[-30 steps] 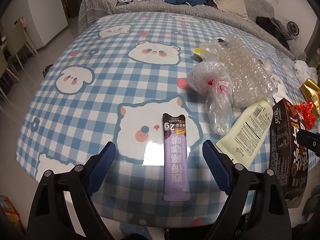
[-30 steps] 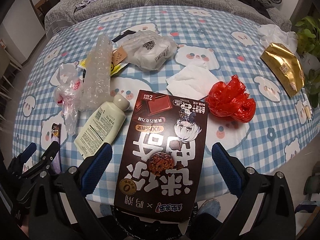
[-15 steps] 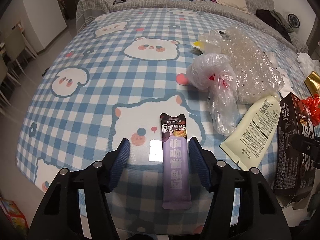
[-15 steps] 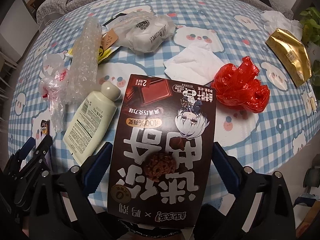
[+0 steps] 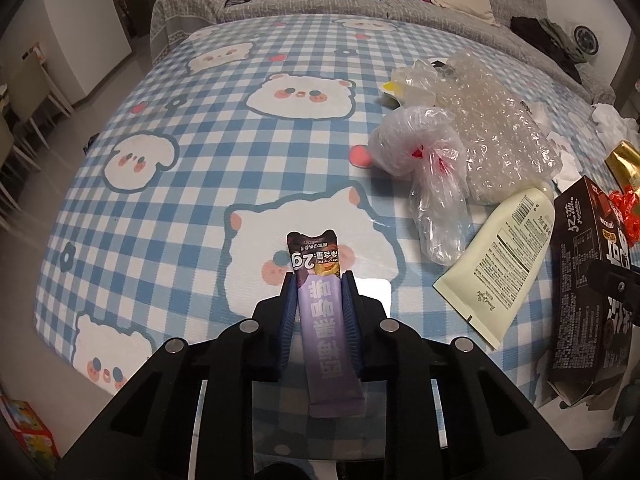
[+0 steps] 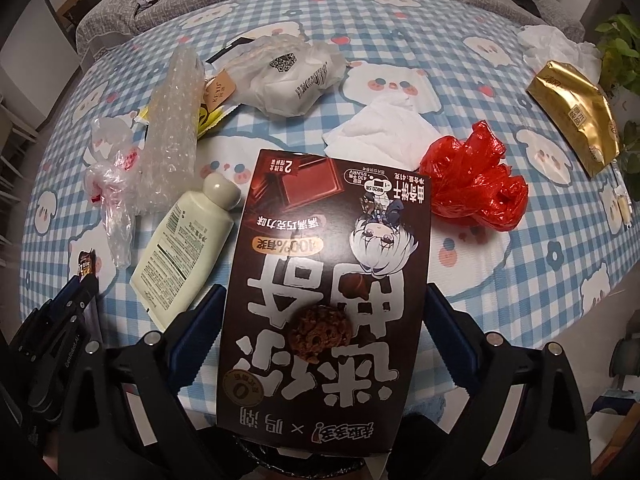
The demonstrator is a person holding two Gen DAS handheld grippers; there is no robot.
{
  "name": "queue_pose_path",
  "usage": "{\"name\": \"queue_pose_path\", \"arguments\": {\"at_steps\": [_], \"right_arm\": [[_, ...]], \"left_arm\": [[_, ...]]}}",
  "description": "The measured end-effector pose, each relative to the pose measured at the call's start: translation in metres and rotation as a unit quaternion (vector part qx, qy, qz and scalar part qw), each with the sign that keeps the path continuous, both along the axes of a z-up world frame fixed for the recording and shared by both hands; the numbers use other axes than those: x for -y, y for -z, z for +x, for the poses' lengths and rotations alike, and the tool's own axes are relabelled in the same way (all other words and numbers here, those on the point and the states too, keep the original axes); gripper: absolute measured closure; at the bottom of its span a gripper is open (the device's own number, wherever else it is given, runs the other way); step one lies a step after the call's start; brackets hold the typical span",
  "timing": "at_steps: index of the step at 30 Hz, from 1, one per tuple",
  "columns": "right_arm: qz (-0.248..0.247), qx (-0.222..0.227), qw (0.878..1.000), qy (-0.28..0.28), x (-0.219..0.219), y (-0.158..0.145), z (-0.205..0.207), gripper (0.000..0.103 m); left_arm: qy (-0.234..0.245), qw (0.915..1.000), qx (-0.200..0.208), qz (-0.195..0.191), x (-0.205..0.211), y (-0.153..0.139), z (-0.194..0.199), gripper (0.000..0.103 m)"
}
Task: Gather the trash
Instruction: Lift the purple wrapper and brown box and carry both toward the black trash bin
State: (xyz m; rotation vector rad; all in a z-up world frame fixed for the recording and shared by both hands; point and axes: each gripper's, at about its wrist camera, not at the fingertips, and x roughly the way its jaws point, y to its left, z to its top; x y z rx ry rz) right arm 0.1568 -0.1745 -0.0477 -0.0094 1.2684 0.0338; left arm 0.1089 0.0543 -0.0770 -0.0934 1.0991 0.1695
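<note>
My left gripper [image 5: 319, 284] is shut on a long purple snack sachet [image 5: 326, 320] at the near edge of the blue checked table [image 5: 192, 184]. The sachet's dark top end sticks out past the fingertips. My right gripper [image 6: 322, 300] straddles a dark brown chocolate cookie box [image 6: 332, 280], with a blue pad on either side of it; the pads look close to the box edges, and contact is not clear. The box also shows at the right of the left wrist view [image 5: 584, 280]. The left gripper shows at the lower left of the right wrist view [image 6: 60, 320].
A cream lotion tube [image 6: 184, 248], clear plastic bags [image 5: 424, 168], bubble wrap [image 5: 500, 128], a white tissue [image 6: 380, 128], a crumpled red bag [image 6: 476, 180], a gold pouch [image 6: 576, 116] and a white paper wrap [image 6: 288, 76] lie on the table. A grey sofa [image 5: 360, 4] stands behind.
My left gripper has closed from wide open onto the purple sachet. My right gripper has moved forward along the cookie box, still straddling it.
</note>
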Motion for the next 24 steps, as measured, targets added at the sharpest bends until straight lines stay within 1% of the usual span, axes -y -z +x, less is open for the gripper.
{"name": "queue_pose_path", "arguments": {"at_steps": [11, 18, 24], "right_arm": [[0.010, 0.014, 1.000, -0.014, 0.000, -0.010, -0.021, 0.012], [0.014, 0.033, 0.999, -0.027, 0.000, -0.021, -0.043, 0.011], [0.018, 0.047, 0.998, -0.037, 0.002, -0.027, -0.068, 0.011]], "left_arm": [[0.003, 0.9998, 0.016, -0.015, 0.008, -0.015, -0.024, 0.081], [0.007, 0.9992, 0.034, -0.019, 0.013, -0.031, -0.049, 0.081], [0.010, 0.9990, 0.040, -0.020, 0.017, -0.036, -0.076, 0.081]]}}
